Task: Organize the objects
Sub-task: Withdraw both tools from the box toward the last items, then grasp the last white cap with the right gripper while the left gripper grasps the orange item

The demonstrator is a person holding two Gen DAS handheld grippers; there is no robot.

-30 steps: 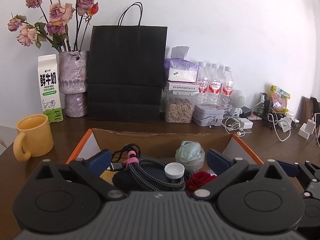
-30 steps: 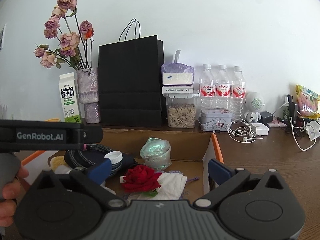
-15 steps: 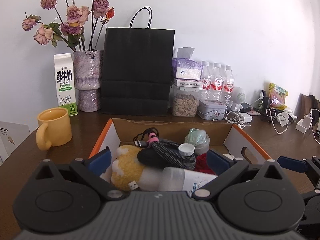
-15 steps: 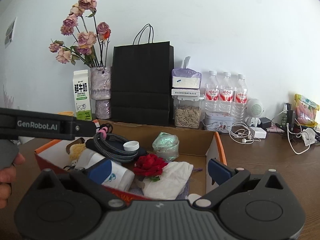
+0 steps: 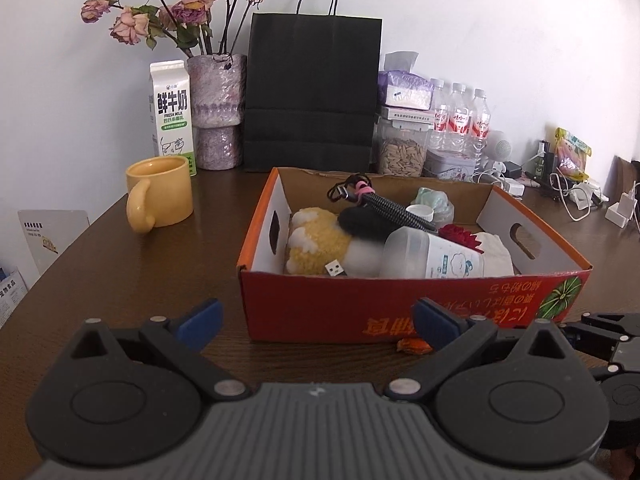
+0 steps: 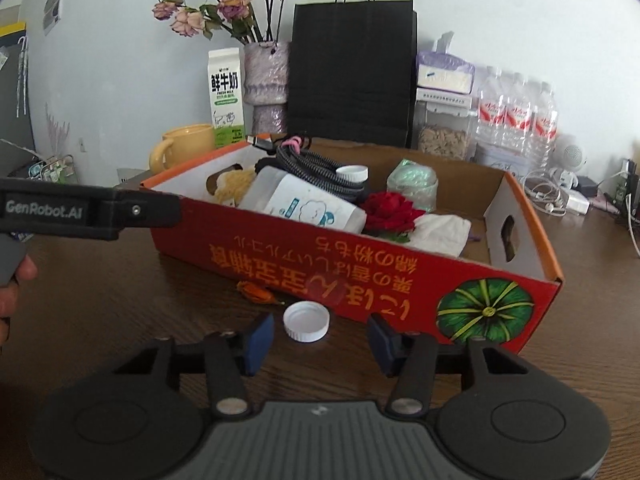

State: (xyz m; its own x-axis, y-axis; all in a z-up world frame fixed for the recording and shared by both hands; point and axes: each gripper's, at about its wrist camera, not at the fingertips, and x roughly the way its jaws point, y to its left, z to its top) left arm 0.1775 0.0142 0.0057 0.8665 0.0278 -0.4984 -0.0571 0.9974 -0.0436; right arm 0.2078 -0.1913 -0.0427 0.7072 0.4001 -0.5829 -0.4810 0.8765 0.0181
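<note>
White caps x2 (image 6: 306,322), 1 box (image 6: 360,276), right gripper (image 6: 320,338) jaws closing round 1 cap, left gripper (image 5: 316,320) wide.

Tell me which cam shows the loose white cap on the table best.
Right wrist. The white cap lies in full view on the table in front of the red box, between the closing fingers of the right gripper, not yet pinched. The left wrist view doesn't show it; its own gripper body covers that spot.

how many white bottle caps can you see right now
2. One white cap lies on the table in front of the red box; another white cap rests on the cable inside the box. Others may be hidden.
</note>
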